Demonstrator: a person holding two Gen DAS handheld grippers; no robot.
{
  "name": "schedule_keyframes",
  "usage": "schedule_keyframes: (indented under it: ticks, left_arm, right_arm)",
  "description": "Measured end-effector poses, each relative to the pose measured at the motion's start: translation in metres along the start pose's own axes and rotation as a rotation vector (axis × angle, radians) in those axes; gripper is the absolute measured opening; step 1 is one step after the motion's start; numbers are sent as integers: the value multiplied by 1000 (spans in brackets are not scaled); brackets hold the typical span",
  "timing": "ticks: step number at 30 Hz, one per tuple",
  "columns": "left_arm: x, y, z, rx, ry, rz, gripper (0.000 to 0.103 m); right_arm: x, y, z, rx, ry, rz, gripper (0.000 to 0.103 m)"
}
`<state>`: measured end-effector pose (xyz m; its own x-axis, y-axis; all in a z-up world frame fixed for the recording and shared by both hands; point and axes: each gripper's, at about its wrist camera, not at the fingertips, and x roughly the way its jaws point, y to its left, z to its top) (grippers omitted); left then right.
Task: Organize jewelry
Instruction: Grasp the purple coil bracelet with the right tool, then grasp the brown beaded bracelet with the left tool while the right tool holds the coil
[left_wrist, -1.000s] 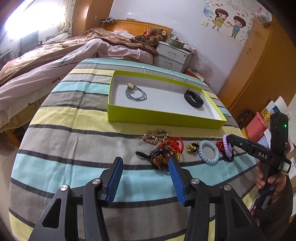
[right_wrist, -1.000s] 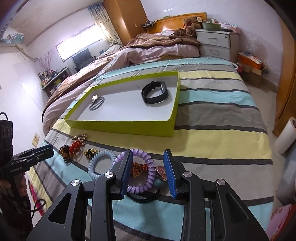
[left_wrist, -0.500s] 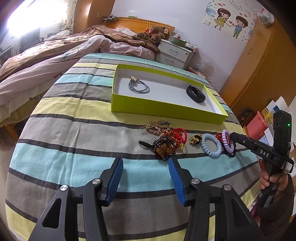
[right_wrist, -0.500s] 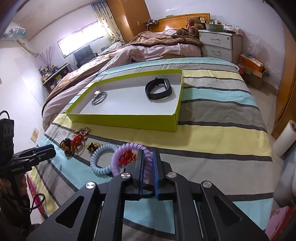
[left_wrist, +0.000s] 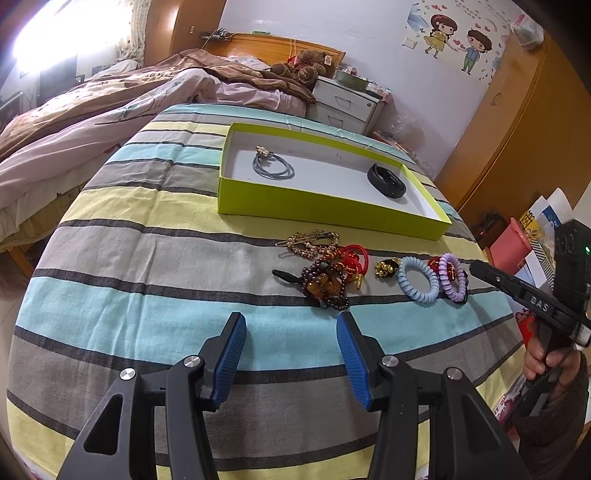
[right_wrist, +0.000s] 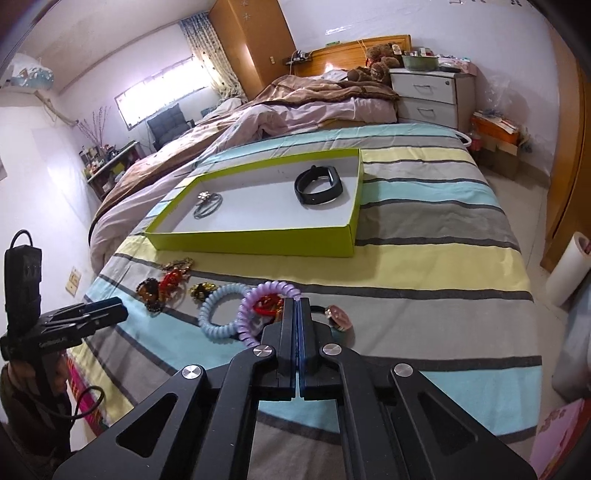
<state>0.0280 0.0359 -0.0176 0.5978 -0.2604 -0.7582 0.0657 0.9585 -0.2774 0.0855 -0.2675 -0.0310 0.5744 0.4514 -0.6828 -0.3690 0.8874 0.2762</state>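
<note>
On the near striped bedspread (left_wrist: 155, 258), my right gripper (right_wrist: 298, 301) is clamped on the purple coil hair tie (right_wrist: 255, 299); my left gripper (left_wrist: 291, 325) hangs open, empty, near the beads (left_wrist: 327, 282).

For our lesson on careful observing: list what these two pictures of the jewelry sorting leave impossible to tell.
- Right wrist view: the shut right gripper covers the purple coil tie where it pinches.
- Left wrist view: beads in the dark bracelet pile are too tangled to separate.
- Both views: the charm on the grey cords is too small.
</note>
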Motion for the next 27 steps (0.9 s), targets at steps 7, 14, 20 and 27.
schedule_keyframes:
  ticks: [7,14,20,27]
  left_arm:
    - [3,-10,0,29,10,-10,51]
    - [7,-10,1,31,23,-13,51]
    - [8,-10,5,33,19,-5,51]
    - [16,-13,12,54,21,22,51]
  right_arm:
    - [18,11,20,-136,55,-16,29]
    - [32,6,17,-126,127,46,27]
    - [23,6,14,-119,95,35,11]
    - [-3,6,14,-55,-3,55,10]
